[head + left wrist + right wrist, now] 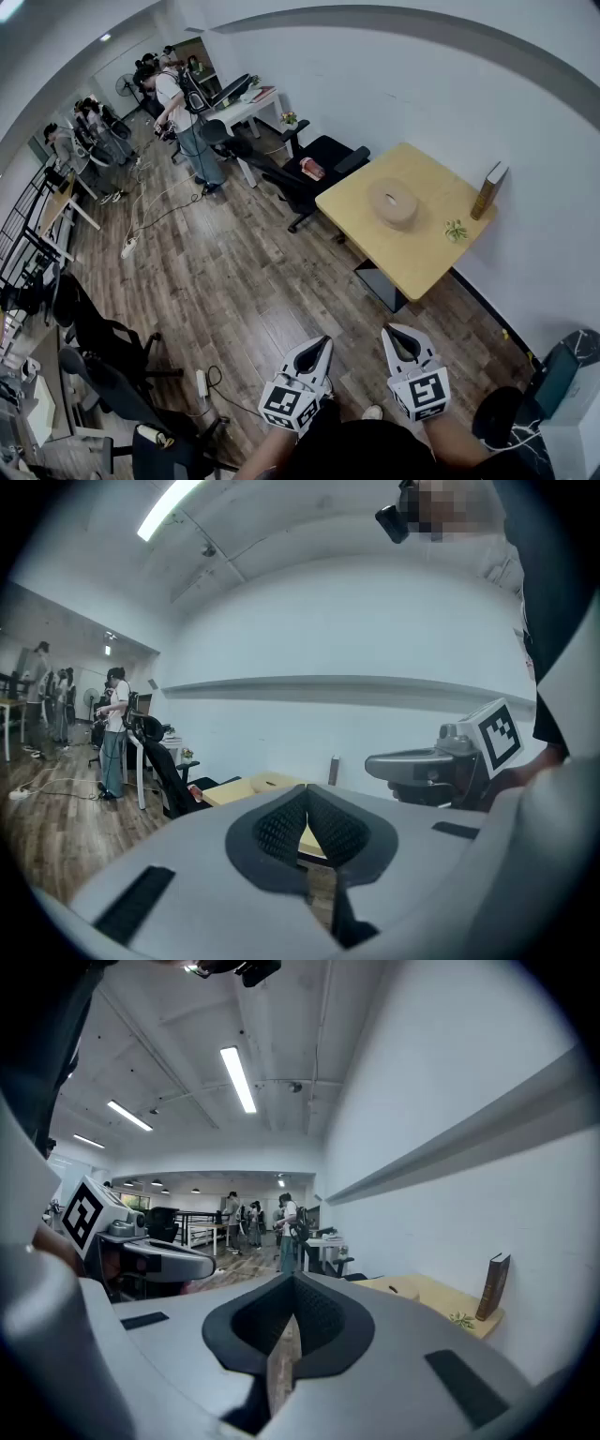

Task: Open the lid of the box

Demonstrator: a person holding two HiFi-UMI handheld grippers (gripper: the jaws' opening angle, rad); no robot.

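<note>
A round tan box with its lid on sits in the middle of a yellow table against the white wall. In the right gripper view the box is far ahead and small. My left gripper and right gripper hang side by side over the wood floor, well short of the table. Both are shut with nothing between their jaws. The left gripper points toward the table. The right gripper aims past the table's near side.
A brown book stands upright at the table's wall edge, with a small plant beside it. Black office chairs stand left of the table. A power strip and cables lie on the floor. People work at the room's far end.
</note>
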